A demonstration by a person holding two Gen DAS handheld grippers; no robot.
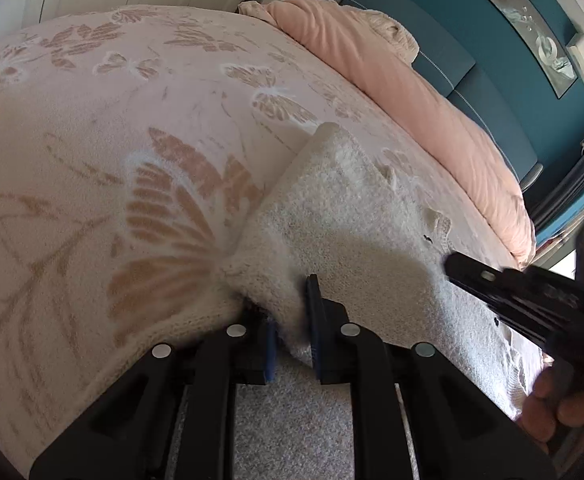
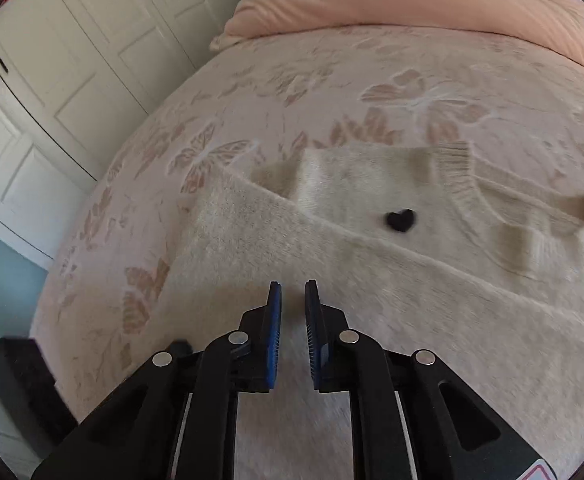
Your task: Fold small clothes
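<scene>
Left gripper (image 1: 292, 320) has a bunch of the cream knitted sweater (image 1: 344, 216) pinched between its blue pads, right at the edge of the garment, and the fabric rises in a ridge straight ahead of the fingertips. The right gripper (image 2: 292, 300) hangs just above the sweater's lower body with its jaws a narrow gap apart and nothing between them: released, no cloth in it. From the left wrist view it shows as a black tool coming in from the right, over the far side of the knit.

The sweater lies spread on the pink butterfly bedspread (image 2: 252, 92). Ahead of the right gripper, one side panel or sleeve is already laid diagonally over the front, its edge running just short of the little black heart (image 2: 400, 220); the ribbed neckline (image 2: 460, 176) sits beyond and to the right.

So, my read: the first side fold looks done, and the left gripper is mid-fold or tidying that edge. The opposite side looks unfolded, and the bottom-to-top fold remains. Roughly a third through.
</scene>
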